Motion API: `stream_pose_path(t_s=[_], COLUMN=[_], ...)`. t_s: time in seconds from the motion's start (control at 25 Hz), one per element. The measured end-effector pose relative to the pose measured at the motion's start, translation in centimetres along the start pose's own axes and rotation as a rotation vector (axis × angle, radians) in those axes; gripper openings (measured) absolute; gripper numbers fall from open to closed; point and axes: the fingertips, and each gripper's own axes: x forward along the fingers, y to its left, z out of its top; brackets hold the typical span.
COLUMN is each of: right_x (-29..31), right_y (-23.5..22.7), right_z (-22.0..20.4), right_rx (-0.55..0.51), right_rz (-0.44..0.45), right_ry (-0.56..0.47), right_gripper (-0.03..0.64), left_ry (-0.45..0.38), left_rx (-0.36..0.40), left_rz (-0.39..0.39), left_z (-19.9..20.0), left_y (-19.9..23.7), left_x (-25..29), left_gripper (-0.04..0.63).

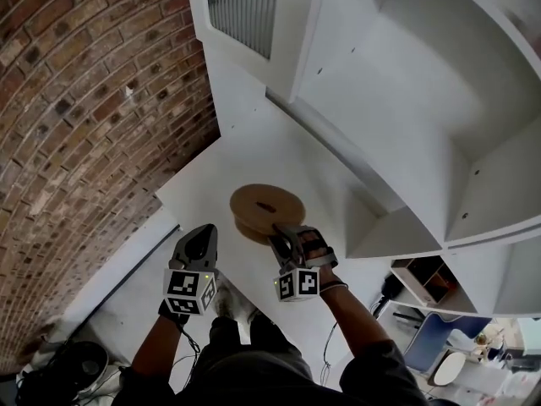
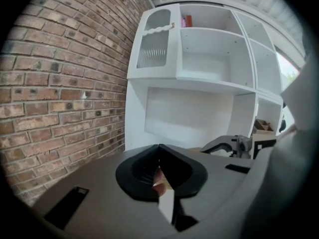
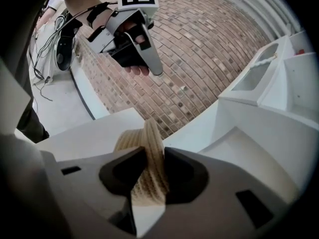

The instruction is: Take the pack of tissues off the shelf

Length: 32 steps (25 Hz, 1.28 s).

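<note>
Person: dark clothing (image 1: 254,370) along the bottom edge of the head view, both forearms reaching up-frame.
Right tongs (image 3: 149,156): closed on the edge of the tissue pack, a dark jaw pressed to each side of its ribbed tan rim; marker cube (image 1: 298,283) just below in the head view.
Left tongs (image 2: 159,148): jaws together at the tips, holding nothing; left of the pack in the head view and clear of it; seen from the right gripper view at upper left, against the bricks.
Tissue pack (image 1: 267,208): round, tan, with a dark slot in the middle of its top; off the shelf, at lower centre of the head view over the white table; resting on it or just above, cannot tell.
Table (image 1: 254,155): white, running from centre to lower left, edge against the shelf unit.
Shelf unit (image 2: 214,59): white, open compartments, with a ribbed-glass door (image 2: 152,46) at its upper left.
Top compartment: small red item (image 2: 187,21), too small to name.
Brick wall (image 1: 84,100): fills the left side of the head view.
</note>
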Motion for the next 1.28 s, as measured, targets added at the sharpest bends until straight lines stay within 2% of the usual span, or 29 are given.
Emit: stream_pose_path(t_s=[0.44,0.76,0.92,1.28], right_x=[4.3,4.3,4.6,4.9], right_y=[6.3,10.5,13.2,14.1], right_z=[-4.2,-7.9,-9.2,-9.9], right_rx=[-0.045,-0.098,-0.119,-0.136], right_rz=[0.067,0.023,0.08,0.074], right_ry=[0.007,-0.024,-0.001,0.005], right_gripper=[0.126,0.132,0.135,0.141], left_ry=[0.068,0.113,0.136,0.145], left_rx=[-0.024,-0.02,-0.019,-0.013], left_rz=[0.027,0.024,0.025,0.024], left_z=[-4.5,-6.6,-7.6,-7.9], left_y=[1.2,1.0,0.9,1.0], left_x=[1.3,2.0,2.0,2.0], left_gripper=[0.005,0.005,0.005,0.005])
